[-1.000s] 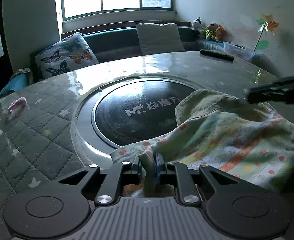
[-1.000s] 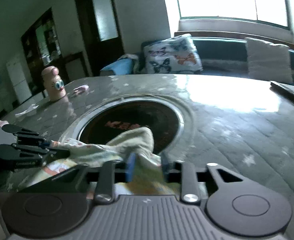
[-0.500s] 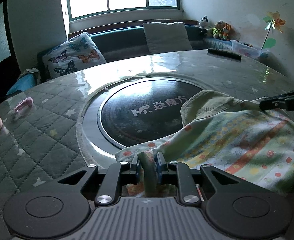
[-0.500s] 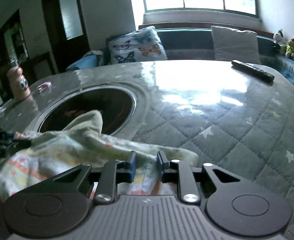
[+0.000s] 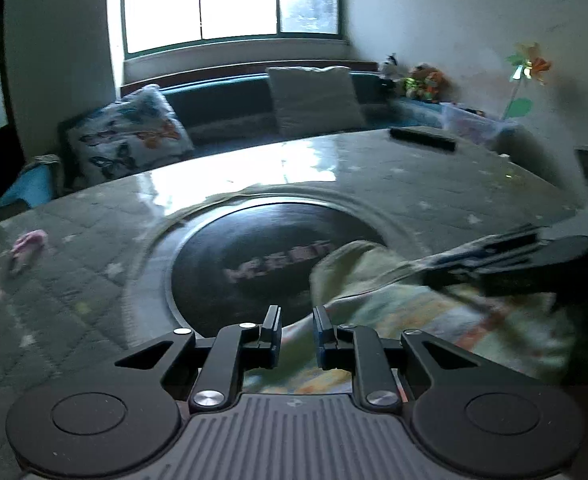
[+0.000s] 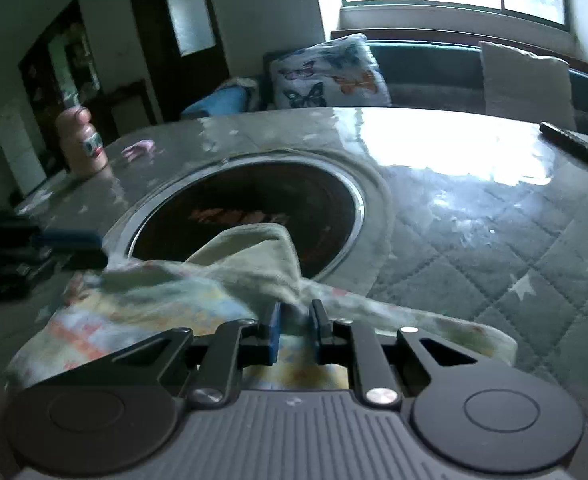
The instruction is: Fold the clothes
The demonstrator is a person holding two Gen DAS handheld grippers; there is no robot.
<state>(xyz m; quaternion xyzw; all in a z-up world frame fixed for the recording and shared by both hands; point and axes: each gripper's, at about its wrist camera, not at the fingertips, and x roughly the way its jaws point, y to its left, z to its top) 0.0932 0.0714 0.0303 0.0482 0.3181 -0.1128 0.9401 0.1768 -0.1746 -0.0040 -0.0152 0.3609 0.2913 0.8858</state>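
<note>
Right gripper [image 6: 295, 326]: jaws closing, a ridge of the patterned garment [image 6: 166, 304] bunched between the pads, likely to lift that edge for a fold. Left gripper [image 5: 297, 334]: jaws a little apart, nothing clearly pinched (cloth lies below and beyond them, blurred), so it appears free of the garment. Garment sits crumpled at the near edge of the quilted tabletop [image 6: 513, 264], its pale lining flopped over the rim of the round inset hob [image 6: 254, 200]. Fold barely begun, by the look of it.
</note>
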